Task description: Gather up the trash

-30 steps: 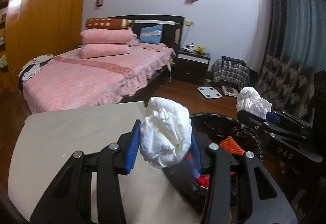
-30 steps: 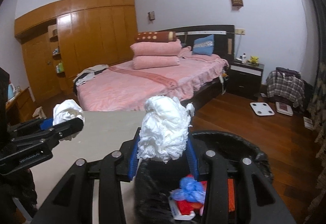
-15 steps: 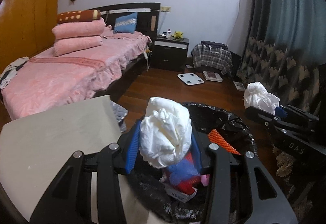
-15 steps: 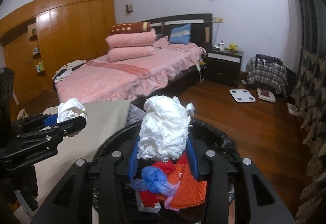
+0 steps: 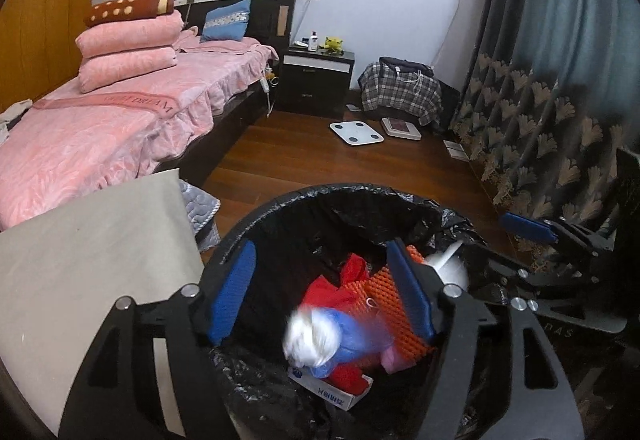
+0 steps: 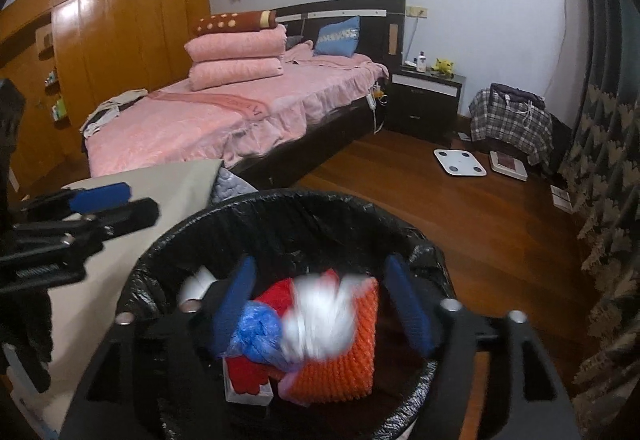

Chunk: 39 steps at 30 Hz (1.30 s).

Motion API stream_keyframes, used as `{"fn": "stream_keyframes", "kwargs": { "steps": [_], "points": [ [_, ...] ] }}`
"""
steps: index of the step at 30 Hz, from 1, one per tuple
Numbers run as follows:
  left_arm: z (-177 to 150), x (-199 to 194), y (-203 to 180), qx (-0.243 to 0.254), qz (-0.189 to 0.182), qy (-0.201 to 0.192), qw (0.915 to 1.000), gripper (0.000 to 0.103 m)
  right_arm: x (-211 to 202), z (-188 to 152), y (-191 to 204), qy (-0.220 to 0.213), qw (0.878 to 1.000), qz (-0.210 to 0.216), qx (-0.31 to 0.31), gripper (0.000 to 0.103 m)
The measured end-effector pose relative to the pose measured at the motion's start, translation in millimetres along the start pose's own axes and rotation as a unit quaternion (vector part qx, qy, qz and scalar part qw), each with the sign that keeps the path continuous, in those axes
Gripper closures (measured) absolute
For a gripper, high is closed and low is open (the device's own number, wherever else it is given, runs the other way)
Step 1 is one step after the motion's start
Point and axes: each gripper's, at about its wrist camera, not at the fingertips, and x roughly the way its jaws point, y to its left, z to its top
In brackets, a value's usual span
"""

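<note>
- Both tongs hang over the black-lined bin, jaws spread and pinching nothing: left tongs, right tongs
- A white paper wad shows blurred over the trash in the left wrist view; another wad shows blurred in the right view, both inside the rim
- The step in hand looks like the release; hold the jaws wide and level above the liner so nothing snags on the blue pads
- Lift straight up before turning left toward the worktop, keeping clear of the loose liner edge
- Check for stray paper on the worktop before the next pick
</note>
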Motion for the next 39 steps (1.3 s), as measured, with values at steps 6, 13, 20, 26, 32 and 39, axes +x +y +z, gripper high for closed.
{"fn": "stream_keyframes", "kwargs": {
  "steps": [6,13,20,26,32,39],
  "points": [
    [-1,-25,14,-0.011,0.027,-0.009,0.9995,0.019,-7,-1,-1,0.0,1.0,0.002,0.011,0.006],
    [-5,-72,39,-0.038,0.064,-0.018,0.9971,0.013,-36,10,21,-0.012,0.999,0.036,0.02,0.006],
    [-11,-124,44,-0.044,0.09,-0.038,0.9943,0.01,-74,24,62,-0.033,0.997,0.066,-0.002,0.006],
    [-17,-163,41,-0.042,0.097,-0.059,0.9927,0.009,-106,33,86,-0.049,0.995,0.087,-0.01,0.006],
    [-21,-193,36,-0.043,0.102,-0.08,0.9906,0.009,-126,38,97,-0.056,0.994,0.096,-0.013,0.006],
    [-21,-216,29,-0.036,0.108,-0.102,0.9882,0.009,-145,40,110,-0.07,0.992,0.099,-0.032,0.006]
  ]
}}
